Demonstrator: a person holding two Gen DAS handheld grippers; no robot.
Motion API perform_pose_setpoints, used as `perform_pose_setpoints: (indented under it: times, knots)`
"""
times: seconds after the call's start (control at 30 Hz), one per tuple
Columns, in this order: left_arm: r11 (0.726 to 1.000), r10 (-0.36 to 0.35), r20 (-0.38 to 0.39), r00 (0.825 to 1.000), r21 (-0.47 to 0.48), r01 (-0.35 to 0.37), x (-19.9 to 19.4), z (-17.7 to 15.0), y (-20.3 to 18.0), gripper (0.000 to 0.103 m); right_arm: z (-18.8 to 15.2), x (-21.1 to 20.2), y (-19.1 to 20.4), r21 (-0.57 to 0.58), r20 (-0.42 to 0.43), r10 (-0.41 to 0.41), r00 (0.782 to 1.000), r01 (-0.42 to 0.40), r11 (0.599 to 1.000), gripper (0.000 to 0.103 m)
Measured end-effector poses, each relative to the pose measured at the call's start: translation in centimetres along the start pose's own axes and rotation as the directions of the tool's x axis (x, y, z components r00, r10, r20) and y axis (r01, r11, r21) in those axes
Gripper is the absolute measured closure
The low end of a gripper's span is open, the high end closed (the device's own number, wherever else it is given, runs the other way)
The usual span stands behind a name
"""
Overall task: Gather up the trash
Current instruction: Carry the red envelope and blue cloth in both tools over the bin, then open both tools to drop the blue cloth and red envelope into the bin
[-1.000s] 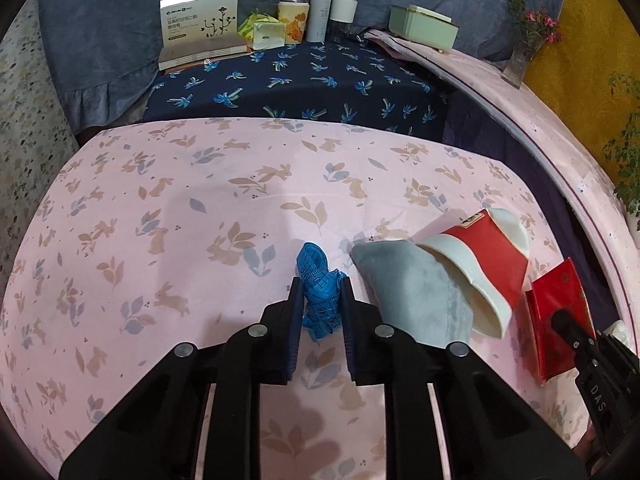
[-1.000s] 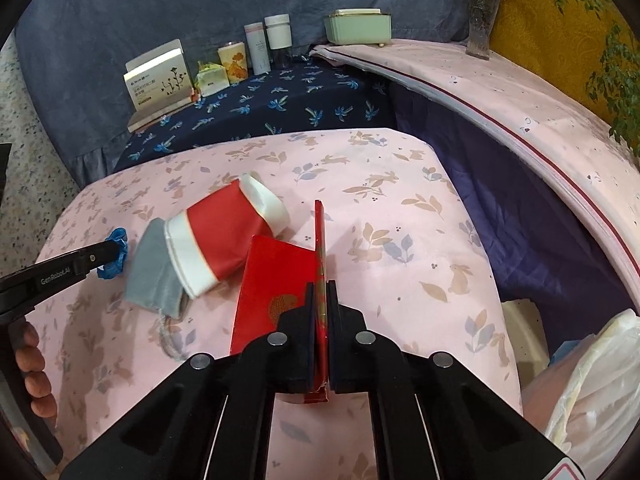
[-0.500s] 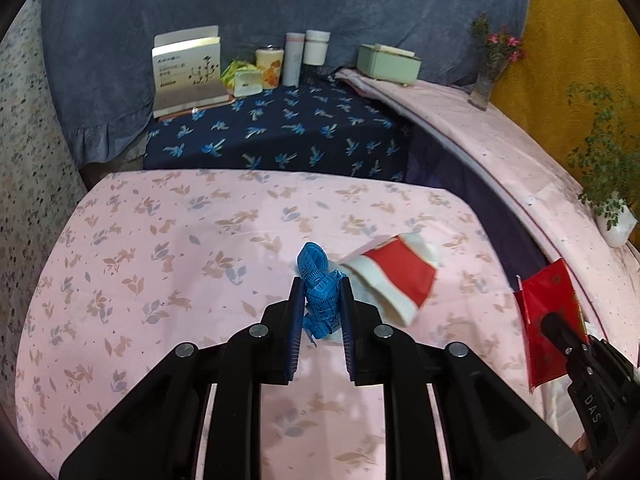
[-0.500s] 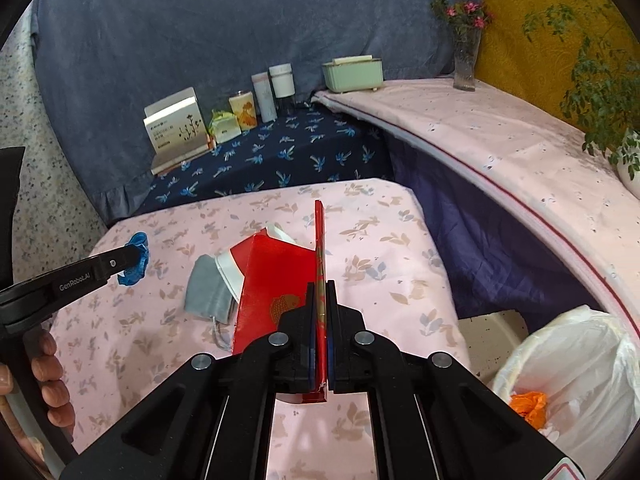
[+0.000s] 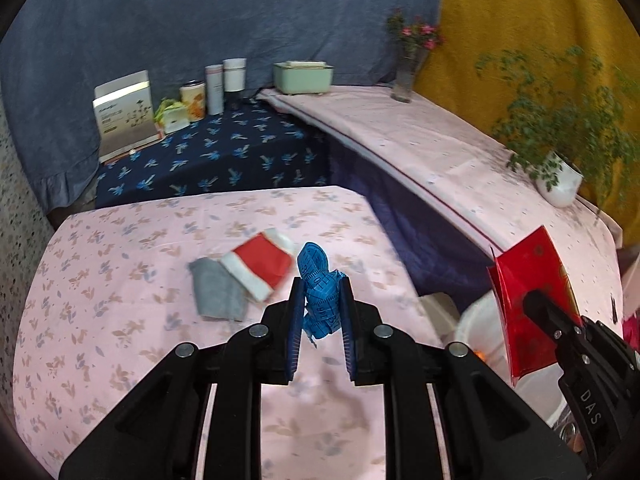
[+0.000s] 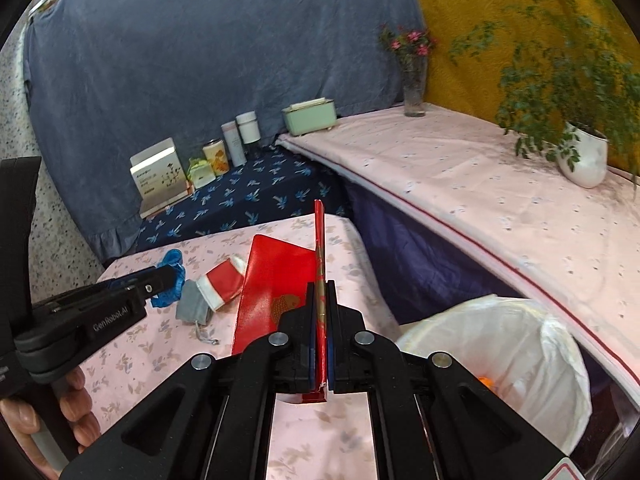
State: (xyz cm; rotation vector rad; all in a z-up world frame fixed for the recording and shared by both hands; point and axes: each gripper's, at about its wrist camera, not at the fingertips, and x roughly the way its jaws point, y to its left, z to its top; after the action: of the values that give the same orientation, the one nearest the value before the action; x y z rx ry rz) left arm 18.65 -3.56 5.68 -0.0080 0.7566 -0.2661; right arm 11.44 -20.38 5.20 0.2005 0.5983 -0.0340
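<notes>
My left gripper (image 5: 319, 292) is shut on a crumpled blue tape measure (image 5: 318, 292) and holds it above the pink floral table (image 5: 120, 280). My right gripper (image 6: 320, 292) is shut on a red envelope (image 6: 276, 288), lifted off the table; it also shows in the left wrist view (image 5: 528, 280). A crushed red and white paper cup (image 5: 260, 264) and a grey cloth pouch (image 5: 216, 292) lie on the table. A bin with a white bag (image 6: 500, 352) stands to the right of the table, with something orange inside.
A dark blue floral surface (image 5: 208, 156) behind holds a box (image 5: 124, 112), cans and bottles. A pink shelf (image 6: 480, 184) on the right carries a green box (image 6: 310, 116), a flower vase (image 6: 414, 80) and a potted plant (image 6: 580, 156).
Both grippers have lifted and swung to the right with their loads. The bin has come into fuller view under the right gripper. The cup and pouch stay on the table.
</notes>
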Motion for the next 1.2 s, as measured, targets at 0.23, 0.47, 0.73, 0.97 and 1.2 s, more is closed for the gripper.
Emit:
perform_pose_setpoints:
  times: [0.23,0.47,0.73,0.97,1.2]
  knots:
    - [0.994,-0.064,-0.009,0.998,0.09,0.065,-0.7,-1.3,-6.7,0.086,-0.7,-3.3,-4.6,0.065,0.033,-0.054,0.998,0.051,0.997,0.1]
    - [0.978,-0.116,-0.027,0.993,0.17,0.118,-0.8,-2.7,-12.2,0.086,-2.0,-5.4,-9.2,0.144,0.04,-0.112,0.993,0.105,0.984,0.1]
    - [0.955,-0.159,-0.056,0.986,0.244,0.168,-0.4,-4.2,-17.0,0.086,-3.4,-6.4,-13.6,0.214,0.028,-0.162,0.986,0.152,0.965,0.099]
    - [0.943,-0.173,-0.093,0.98,0.273,0.192,0.4,-5.4,-19.4,0.086,-4.6,-6.6,-15.6,0.245,0.011,-0.18,0.984,0.172,0.954,0.1]
    - [0.935,-0.185,-0.131,0.974,0.282,0.215,1.3,-6.1,-20.5,0.085,-5.1,-6.6,-16.7,0.261,0.001,-0.186,0.983,0.179,0.949,0.099]
